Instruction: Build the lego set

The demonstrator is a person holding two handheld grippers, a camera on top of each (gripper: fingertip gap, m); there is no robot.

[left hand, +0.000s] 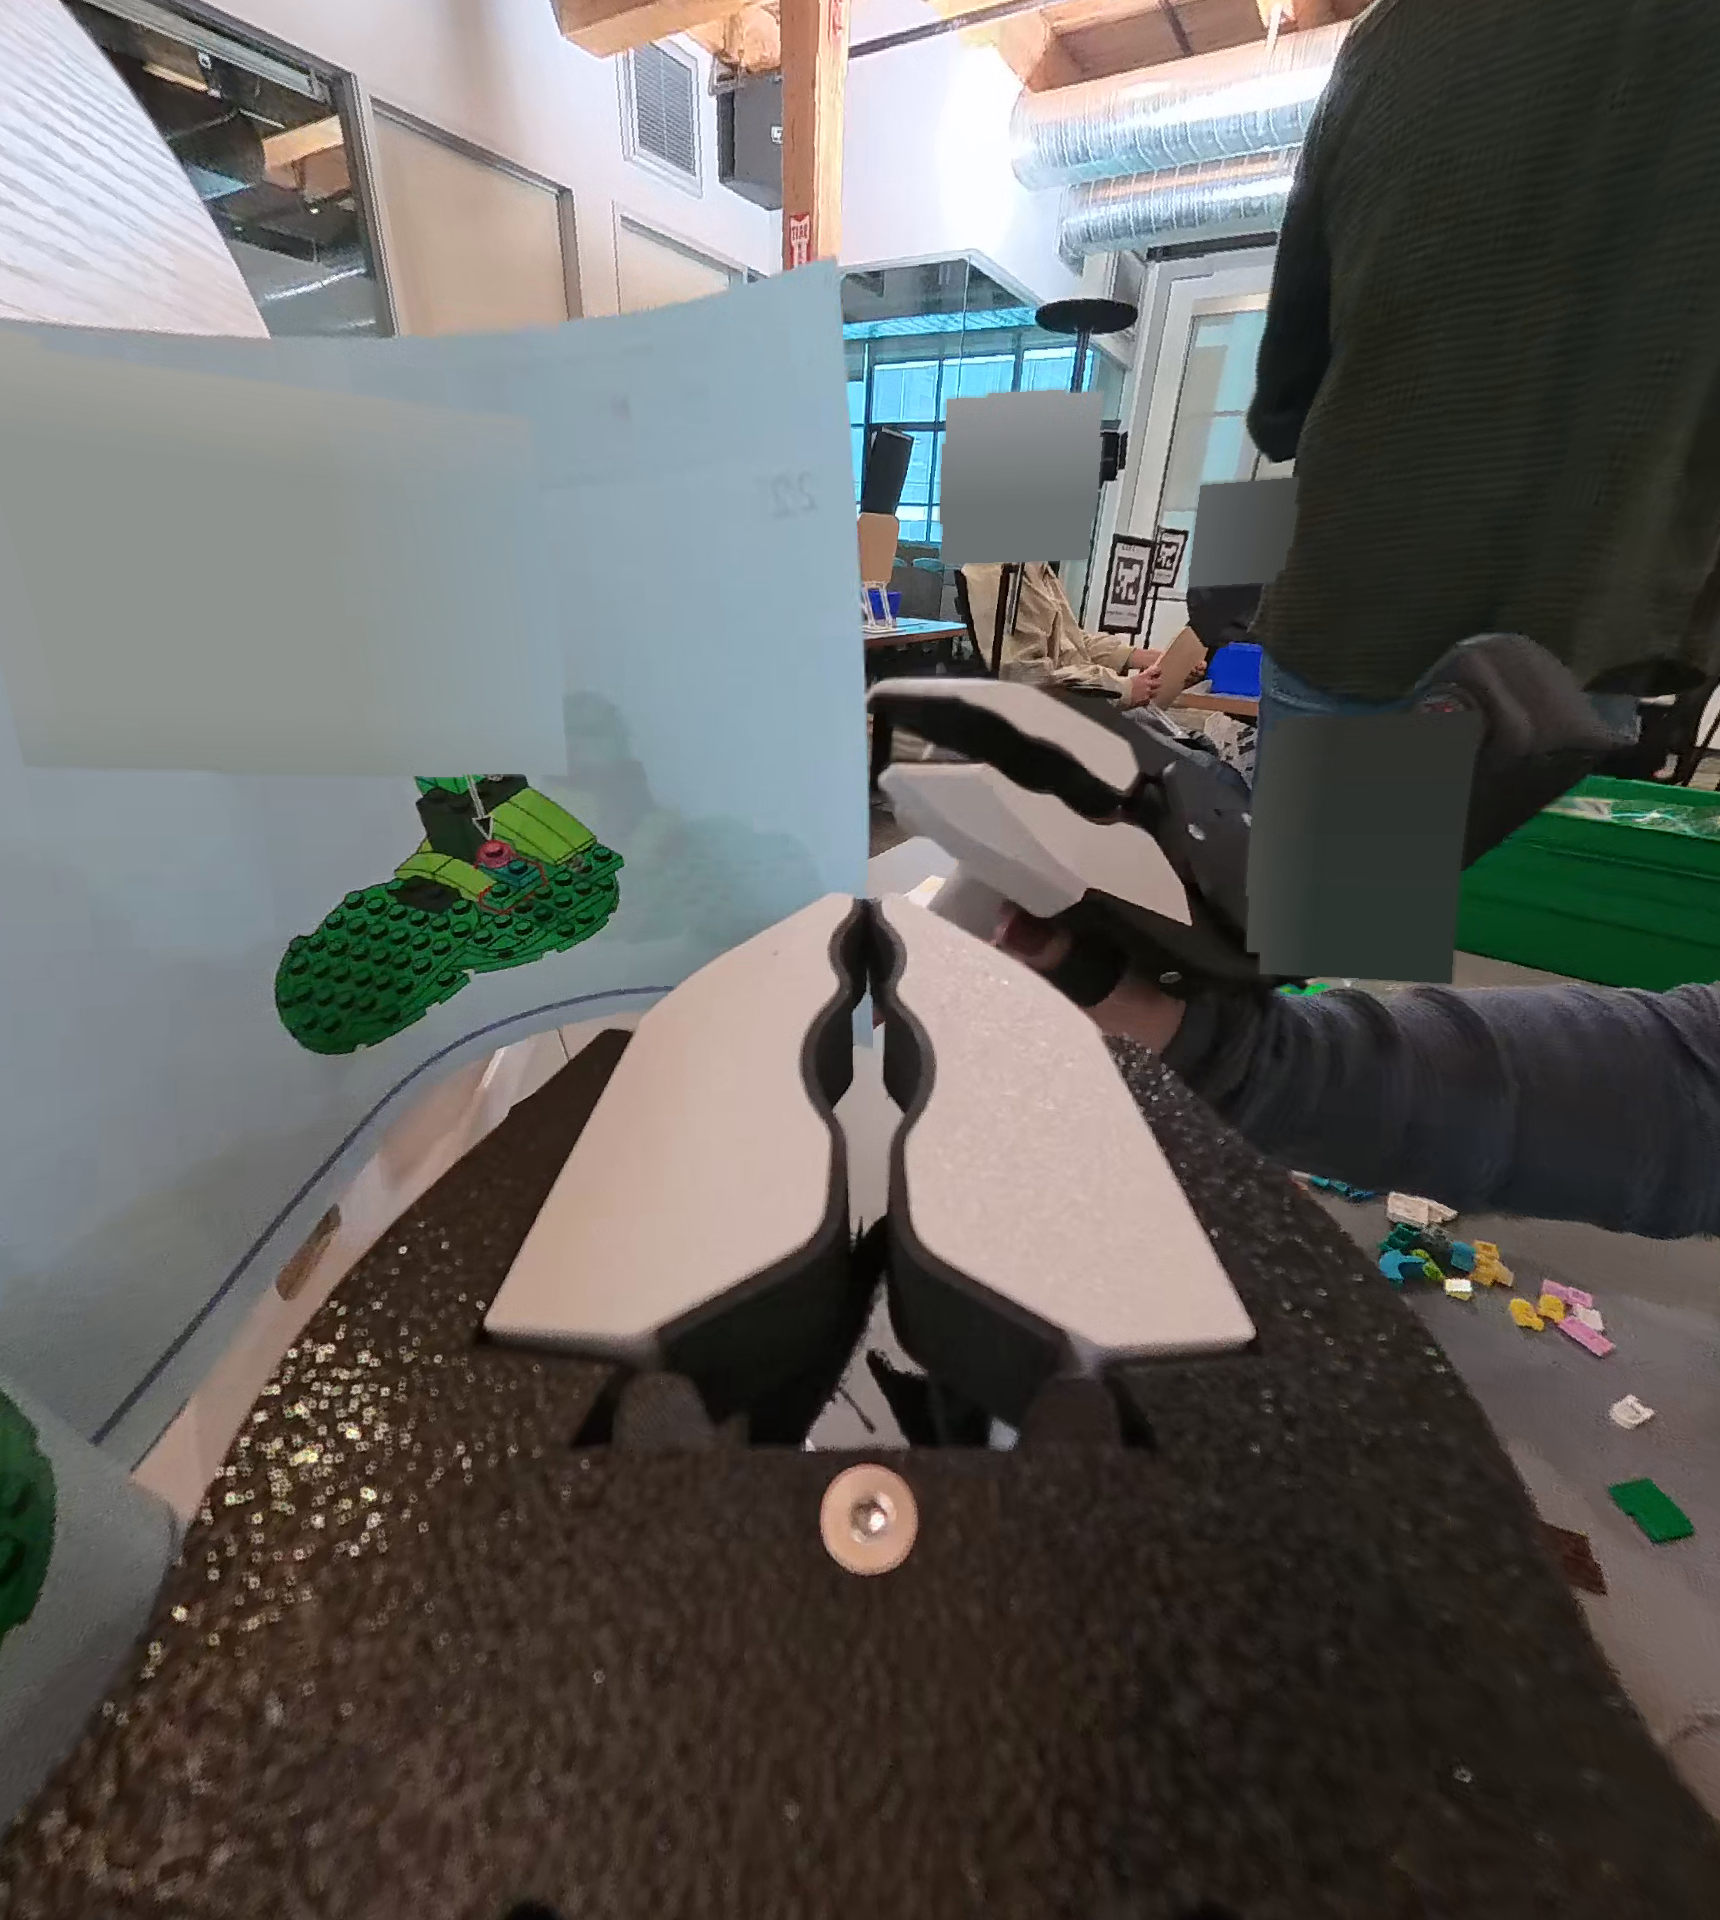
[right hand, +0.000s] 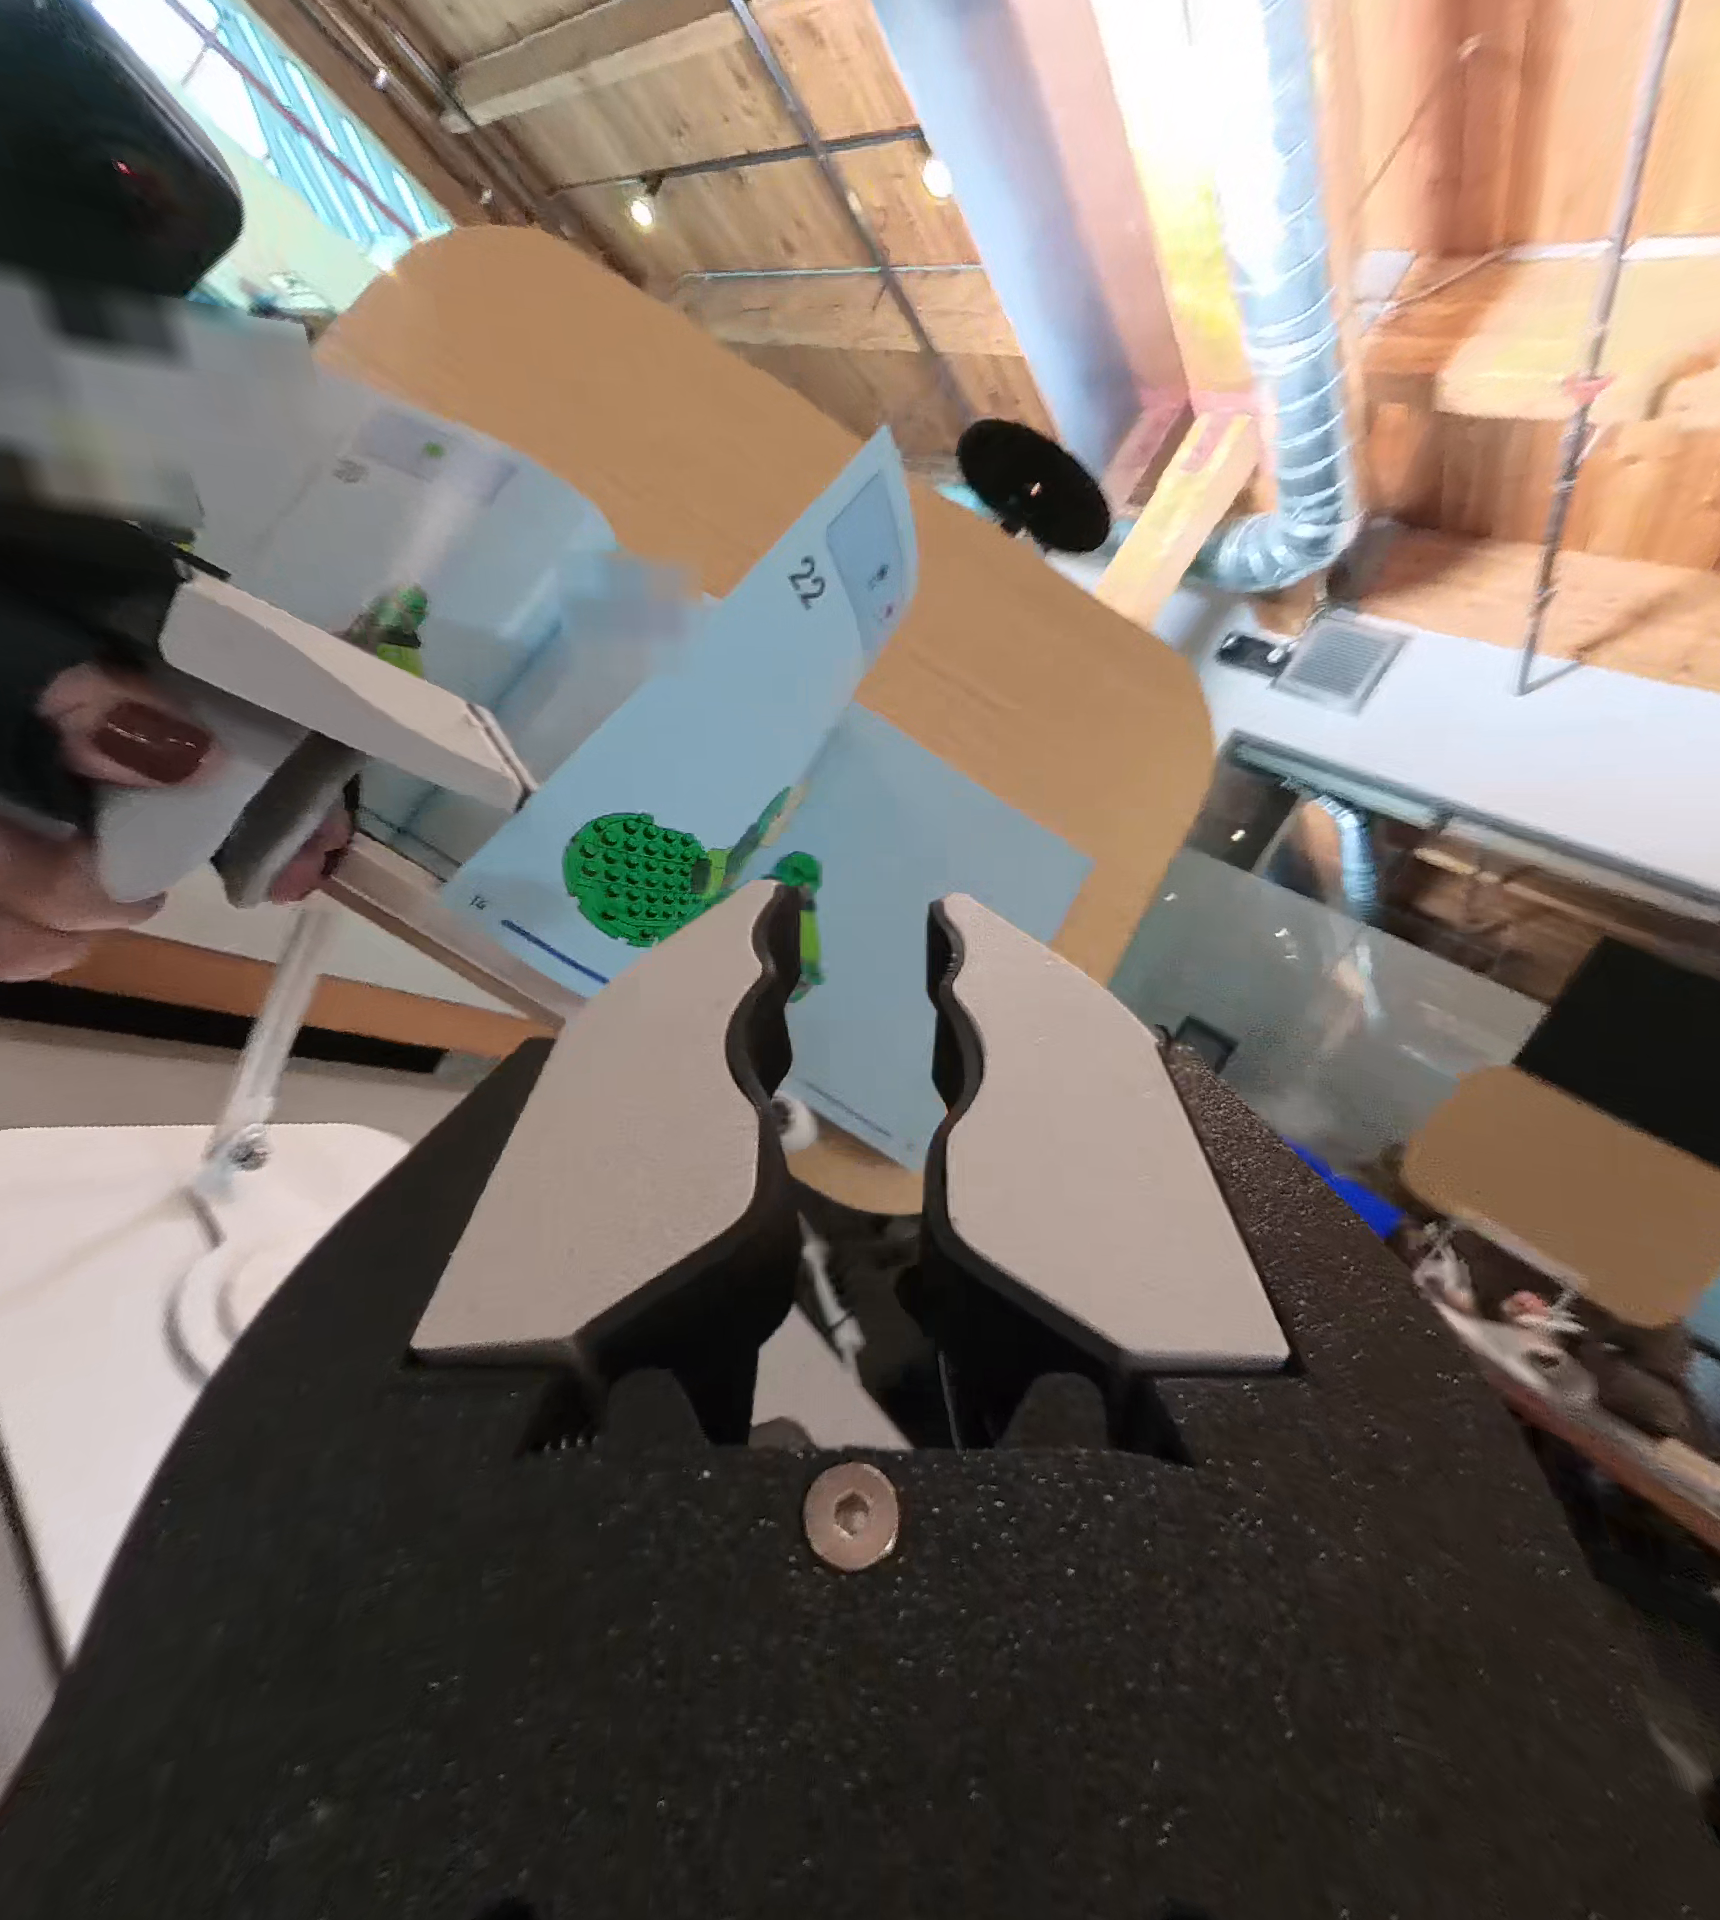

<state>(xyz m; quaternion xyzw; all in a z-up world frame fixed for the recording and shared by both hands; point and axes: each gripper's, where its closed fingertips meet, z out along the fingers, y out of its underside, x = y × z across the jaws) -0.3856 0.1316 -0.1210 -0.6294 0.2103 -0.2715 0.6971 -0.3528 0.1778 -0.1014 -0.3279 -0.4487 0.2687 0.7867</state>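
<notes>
The light-blue instruction page (left hand: 690, 582) is standing upright at the left, its free edge running top to bottom and lying pinched between the closed fingers of the left gripper (left hand: 864, 925), while its printed picture of a green studded build (left hand: 440, 935) is stretching low-left to upper-right. Further right, the right gripper (left hand: 949, 769) is hanging just beyond that edge, its jaws standing narrowly apart around nothing, with loose bricks (left hand: 1458, 1262) lying scattered on the grey table (left hand: 1458, 1662). A printed number is showing on the page.
</notes>
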